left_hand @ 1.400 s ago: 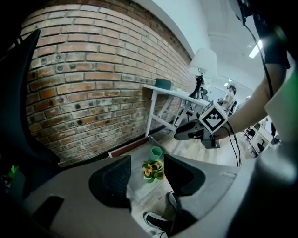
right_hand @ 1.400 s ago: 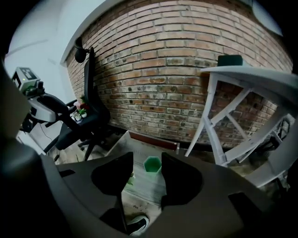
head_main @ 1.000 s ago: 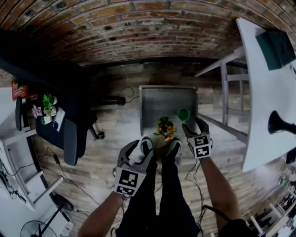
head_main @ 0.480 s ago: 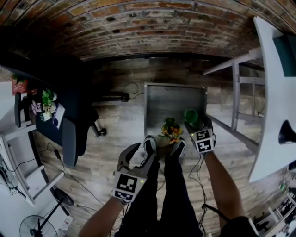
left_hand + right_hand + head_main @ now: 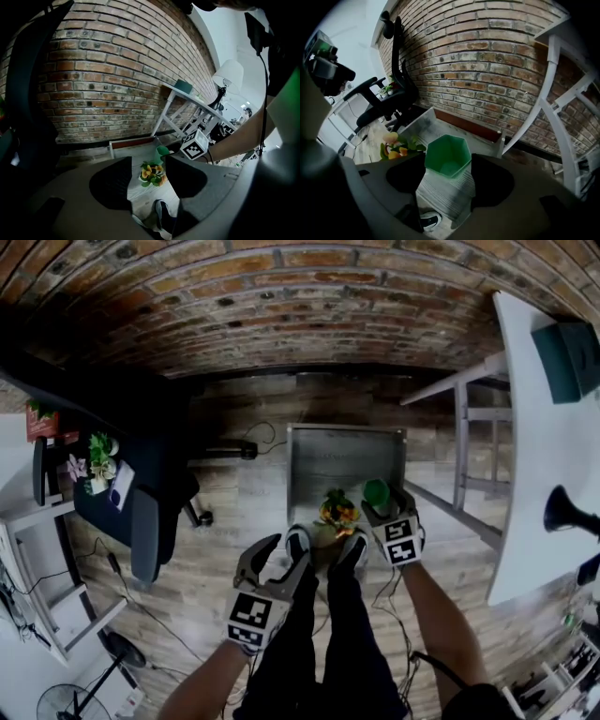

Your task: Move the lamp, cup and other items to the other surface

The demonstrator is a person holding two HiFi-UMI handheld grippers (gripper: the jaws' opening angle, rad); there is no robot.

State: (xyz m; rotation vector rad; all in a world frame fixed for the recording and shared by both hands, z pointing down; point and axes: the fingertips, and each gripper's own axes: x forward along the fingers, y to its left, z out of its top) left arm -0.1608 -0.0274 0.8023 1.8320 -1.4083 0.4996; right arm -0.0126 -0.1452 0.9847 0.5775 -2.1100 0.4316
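A: Head view, where's the cup?
B: The hexagonal green cup stands upright at the near right corner of the low grey table. The right gripper is straight behind it, pointing down, with the cup at its tips. The potted flowers are just left of the cup, on the near edge.

A: And the left one?
B: The left gripper is short of the table's near edge and left of the flowers, jaws apart. The right hand is clearly nearer the cup.

A: Left gripper view?
B: Jaws are spread with nothing between them. The flowers show through the gap, well ahead. The cup is behind them to the right, beside the right gripper's marker cube. The lamp is up on the white table, far right.

A: Right gripper view?
B: The cup is dead centre at the jaw tips, mouth up, resting on the table. The jaws are wide and have just been closing a little. I see no squeeze on the walls, so I read it as not gripped.

A: What does the next move turn on?
B: My guess: the cup is in line with the jaws, so back straight out. The lamp lies to the right, so it's the right hand's job.
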